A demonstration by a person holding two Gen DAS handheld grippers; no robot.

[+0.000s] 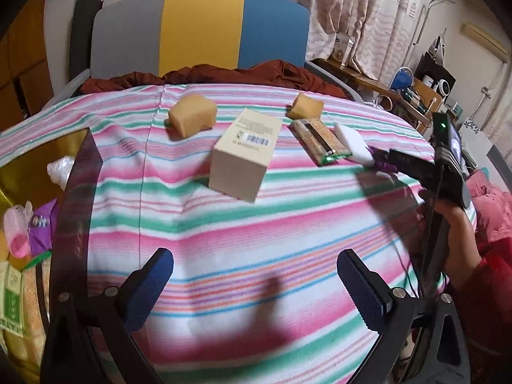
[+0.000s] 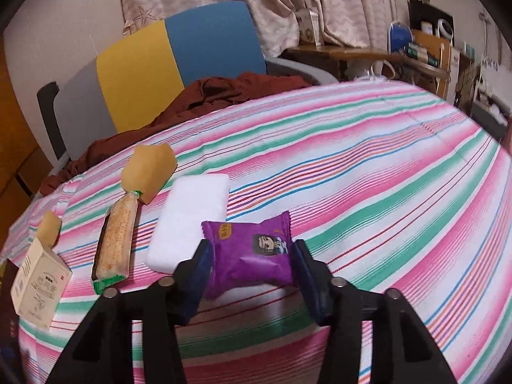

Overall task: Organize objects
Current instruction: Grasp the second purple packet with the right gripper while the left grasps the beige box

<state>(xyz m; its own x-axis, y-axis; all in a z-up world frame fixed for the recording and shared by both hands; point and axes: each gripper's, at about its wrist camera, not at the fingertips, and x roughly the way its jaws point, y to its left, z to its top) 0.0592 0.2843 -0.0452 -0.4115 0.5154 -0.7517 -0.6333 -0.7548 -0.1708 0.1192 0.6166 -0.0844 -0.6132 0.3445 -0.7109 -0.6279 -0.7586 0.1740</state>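
My right gripper (image 2: 251, 267) is shut on a purple snack packet (image 2: 252, 254) just above the striped cloth; it also shows in the left wrist view (image 1: 380, 156). My left gripper (image 1: 256, 275) is open and empty over the cloth. Ahead of it lie a cream box (image 1: 244, 153), two yellow sponges (image 1: 192, 113) (image 1: 305, 105), a long cracker pack (image 1: 321, 140) and a white foam block (image 1: 353, 142). In the right wrist view the white block (image 2: 192, 220), cracker pack (image 2: 116, 236), sponge (image 2: 150, 168) and cream box (image 2: 40, 283) lie to the left.
A dark-rimmed box (image 1: 76, 192) at the left holds several packets and a pink bottle (image 1: 17, 236). A grey, yellow and blue chair back (image 1: 198, 30) with brown cloth (image 1: 224, 73) stands behind. A cluttered shelf (image 1: 425, 92) is at the far right.
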